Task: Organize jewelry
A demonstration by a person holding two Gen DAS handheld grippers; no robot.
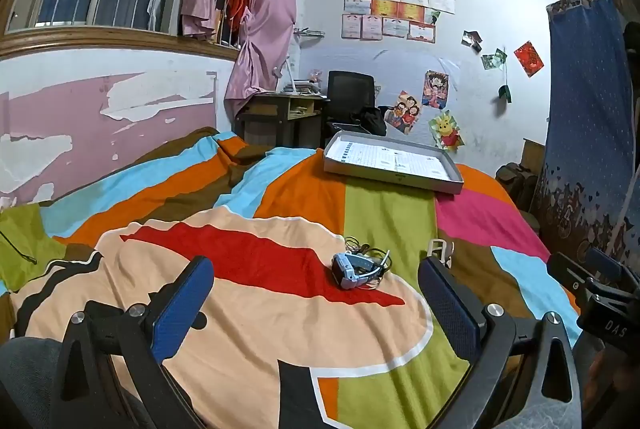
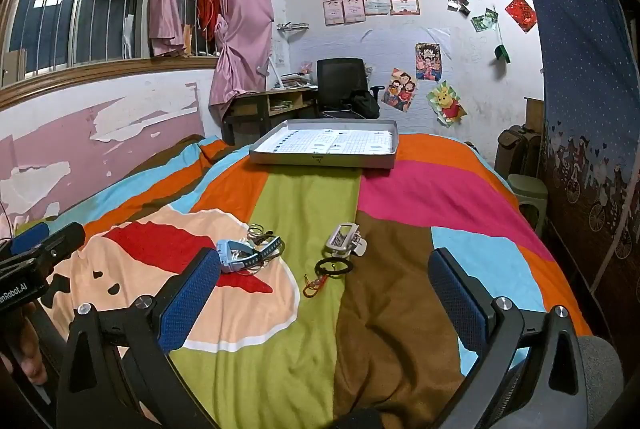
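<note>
Two wrist views over a bed [image 2: 320, 197] covered by a blanket of coloured patches. The left hand-held gripper [image 1: 316, 303] is released, its blue-padded fingers [image 1: 184, 303] spread wide with nothing between them; it hovers above the near part of the blanket. Ahead of it, on the peach and red patch, lies a light-blue watch [image 1: 352, 269] resting in a small heap with thin wire rings [image 1: 354, 243] and a dark band (the pieces overlap, so their count cannot be told). The right hand-held gripper [image 2: 326, 293] is likewise released, fingers [image 2: 190, 299] parted and empty, above the green and brown stripes. In its view the same watch [image 2: 236, 255] sits to the left just beyond the left finger, touching the wire rings [image 2: 256, 230]. To the right of that heap, apart from it, lie a silver-white clip [image 2: 346, 239] and, just nearer, a black hair tie [image 2: 334, 266] with a red-orange cord charm [image 2: 316, 285] attached. At the far end of the bed rests a shallow grey tray [image 2: 320, 161], lined with printed paper and holding none of the jewelry. The other gripper's body shows at the edge of each view: at right in the left view, at left in the right view. Beyond the bed stand a bench [image 2: 276, 99] and a black office chair [image 2: 342, 81], against a wall with posters.
</note>
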